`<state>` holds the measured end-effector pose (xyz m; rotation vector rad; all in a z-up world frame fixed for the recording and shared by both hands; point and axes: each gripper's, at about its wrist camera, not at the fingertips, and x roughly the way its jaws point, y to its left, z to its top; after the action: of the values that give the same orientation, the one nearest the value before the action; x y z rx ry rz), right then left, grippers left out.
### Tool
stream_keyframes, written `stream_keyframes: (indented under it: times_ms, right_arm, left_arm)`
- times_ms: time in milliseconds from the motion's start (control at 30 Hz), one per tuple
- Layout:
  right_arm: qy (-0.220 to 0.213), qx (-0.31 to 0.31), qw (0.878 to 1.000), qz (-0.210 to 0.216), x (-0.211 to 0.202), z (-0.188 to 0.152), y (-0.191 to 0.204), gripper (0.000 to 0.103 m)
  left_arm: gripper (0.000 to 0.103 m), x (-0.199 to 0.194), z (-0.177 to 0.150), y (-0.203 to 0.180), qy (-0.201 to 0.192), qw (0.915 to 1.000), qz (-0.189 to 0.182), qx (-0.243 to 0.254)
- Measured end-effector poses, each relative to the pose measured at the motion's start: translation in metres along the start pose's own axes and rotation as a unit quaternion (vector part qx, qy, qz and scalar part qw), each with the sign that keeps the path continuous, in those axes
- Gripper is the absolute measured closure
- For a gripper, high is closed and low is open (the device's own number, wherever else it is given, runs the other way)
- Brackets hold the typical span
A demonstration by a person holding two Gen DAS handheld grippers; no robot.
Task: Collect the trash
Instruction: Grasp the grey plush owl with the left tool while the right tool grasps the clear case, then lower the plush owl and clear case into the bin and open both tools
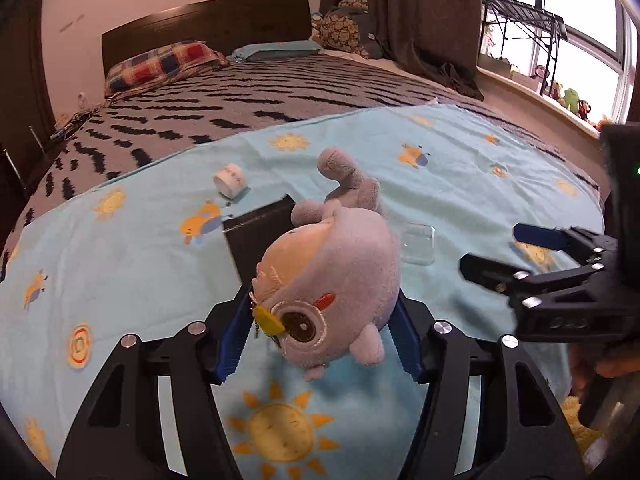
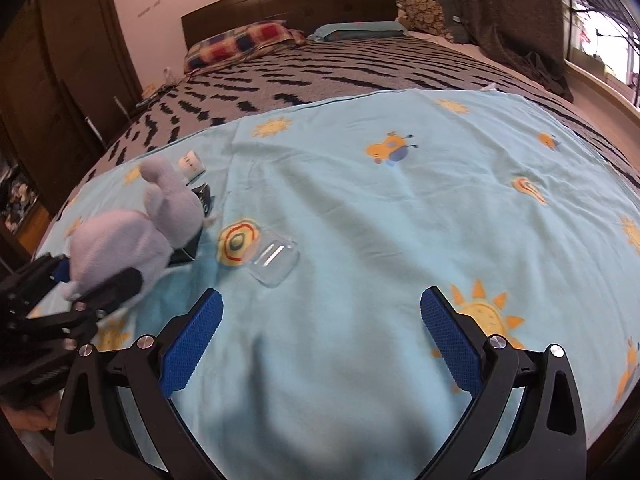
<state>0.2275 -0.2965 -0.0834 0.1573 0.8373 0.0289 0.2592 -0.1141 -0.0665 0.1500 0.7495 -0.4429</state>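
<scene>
My left gripper (image 1: 320, 320) is shut on a grey plush toy (image 1: 336, 264) with a big embroidered eye, and both blue pads press its sides just above the light blue sheet (image 1: 120, 240). From the right wrist view the same plush toy (image 2: 124, 244) sits in the left gripper (image 2: 94, 280) at the far left. A clear plastic case (image 2: 274, 260) lies on the sheet ahead of my right gripper (image 2: 320, 300), which is open with nothing between its fingers. The left wrist view shows the right gripper (image 1: 492, 248) near the clear plastic case (image 1: 418, 246).
A black box (image 1: 256, 236) lies behind the plush toy, and a white roll (image 1: 230, 178) sits farther back. The bed has a zigzag blanket (image 1: 240, 112), pillows and a dark headboard (image 1: 208, 24). A wardrobe (image 2: 68, 60) stands left; a window sill with toys (image 1: 568, 96) runs right.
</scene>
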Motion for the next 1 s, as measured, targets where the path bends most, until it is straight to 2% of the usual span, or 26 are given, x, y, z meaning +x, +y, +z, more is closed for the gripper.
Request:
stream_keyframes:
  times_ms: [100, 167, 200, 300, 400, 467, 533, 733, 1000]
  right_arm:
    - [0.006, -0.018, 1.000, -0.003, 0.016, 0.004, 0.013, 0.008]
    - [0.014, -0.025, 1.000, -0.005, 0.028, 0.006, 0.020, 0.021]
    - [0.016, -0.027, 1.000, -0.004, 0.032, 0.007, 0.023, 0.024]
    - [0.023, -0.037, 0.999, -0.012, 0.045, 0.012, 0.030, 0.028]
    - [0.031, -0.045, 0.998, -0.017, 0.054, 0.018, 0.034, 0.040]
    - [0.034, -0.044, 0.998, -0.023, 0.058, 0.019, 0.033, 0.053]
    - [0.031, -0.041, 0.998, -0.026, 0.057, 0.019, 0.032, 0.061]
    - [0.019, -0.048, 0.998, -0.023, 0.038, 0.009, 0.036, 0.061]
    - [-0.010, -0.057, 0.998, -0.010, -0.033, -0.022, 0.049, 0.061]
  left_arm:
    - [0.044, -0.006, 0.004, 0.010, -0.006, 0.9999, 0.003, -0.009]
    - [0.044, -0.008, 0.005, 0.015, -0.009, 0.9999, 0.004, -0.011]
    - [0.044, -0.009, 0.006, 0.018, -0.011, 0.9999, 0.004, -0.010]
    - [0.044, -0.010, 0.006, 0.022, -0.011, 0.9999, 0.004, -0.010]
    - [0.044, -0.011, 0.006, 0.027, -0.010, 0.9999, 0.003, -0.011]
    - [0.044, -0.013, 0.005, 0.030, -0.010, 0.9999, 0.003, -0.014]
    - [0.044, -0.018, 0.003, 0.030, -0.012, 0.9998, 0.004, -0.016]
    - [0.044, -0.040, -0.006, 0.026, -0.018, 0.9997, 0.009, -0.015]
    - [0.044, -0.085, -0.041, 0.015, -0.017, 0.9995, 0.004, -0.028]
